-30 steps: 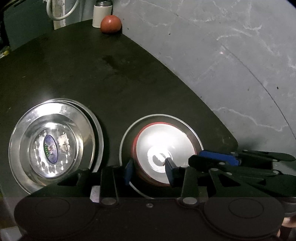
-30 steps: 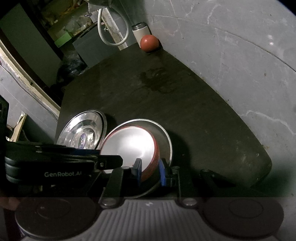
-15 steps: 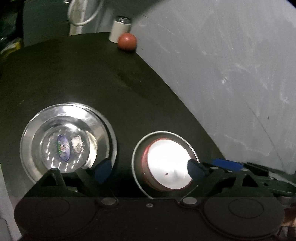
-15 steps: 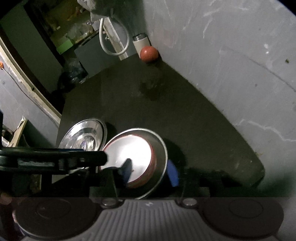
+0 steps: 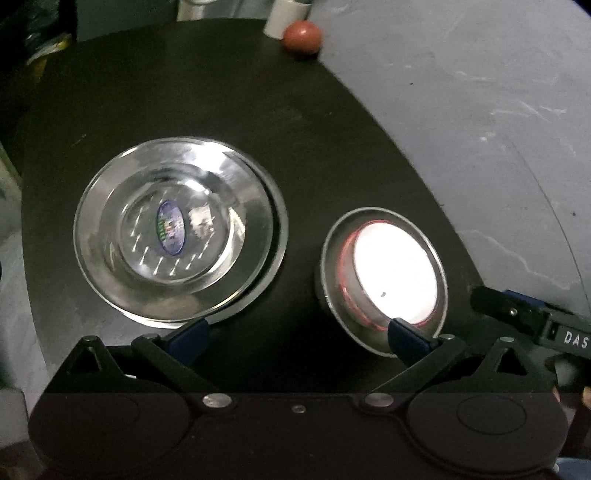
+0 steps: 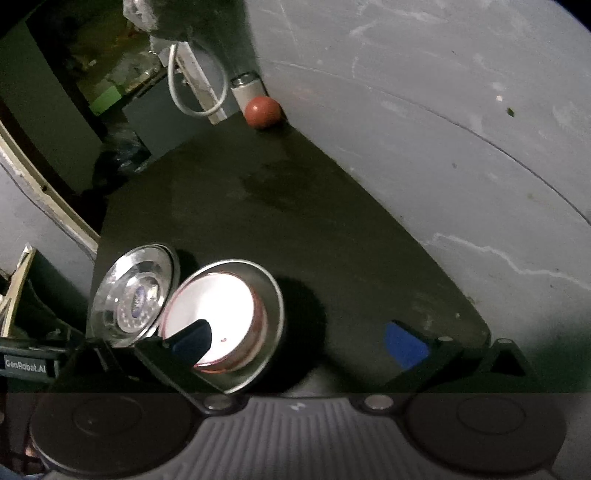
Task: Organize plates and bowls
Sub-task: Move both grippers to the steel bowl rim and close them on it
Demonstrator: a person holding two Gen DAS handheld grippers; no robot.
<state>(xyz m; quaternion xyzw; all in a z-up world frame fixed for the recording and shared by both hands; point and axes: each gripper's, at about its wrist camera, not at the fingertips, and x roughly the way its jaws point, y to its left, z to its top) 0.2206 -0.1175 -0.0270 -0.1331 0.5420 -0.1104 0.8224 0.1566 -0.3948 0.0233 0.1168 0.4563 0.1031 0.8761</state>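
Observation:
On the dark table (image 5: 184, 92) a stack of steel plates (image 5: 177, 240) lies at the left. To its right a red-rimmed bowl (image 5: 391, 273) sits inside a steel bowl (image 5: 327, 266). My left gripper (image 5: 297, 334) hangs at their near side, its jaws opening wide with only bare table between them. One fingertip (image 5: 402, 334) overlaps the steel bowl's near rim. In the right wrist view my right gripper (image 6: 299, 339) is also opening. Its left finger stands in front of the red-rimmed bowl (image 6: 214, 310), its right finger beyond the steel bowl (image 6: 275, 306). The plates (image 6: 133, 295) lie left of it. Neither gripper holds anything.
A red ball (image 5: 301, 35) and a white can (image 5: 286, 18) stand at the table's far end against the grey wall (image 5: 480, 110). A white cable (image 6: 195, 92) hangs behind them. The table's curved right edge meets the wall; dark clutter lies beyond its left edge.
Both grippers have let go of the red-rimmed bowl and spread their jaws wide. They have drawn back a little, and the bowl rests inside the steel bowl.

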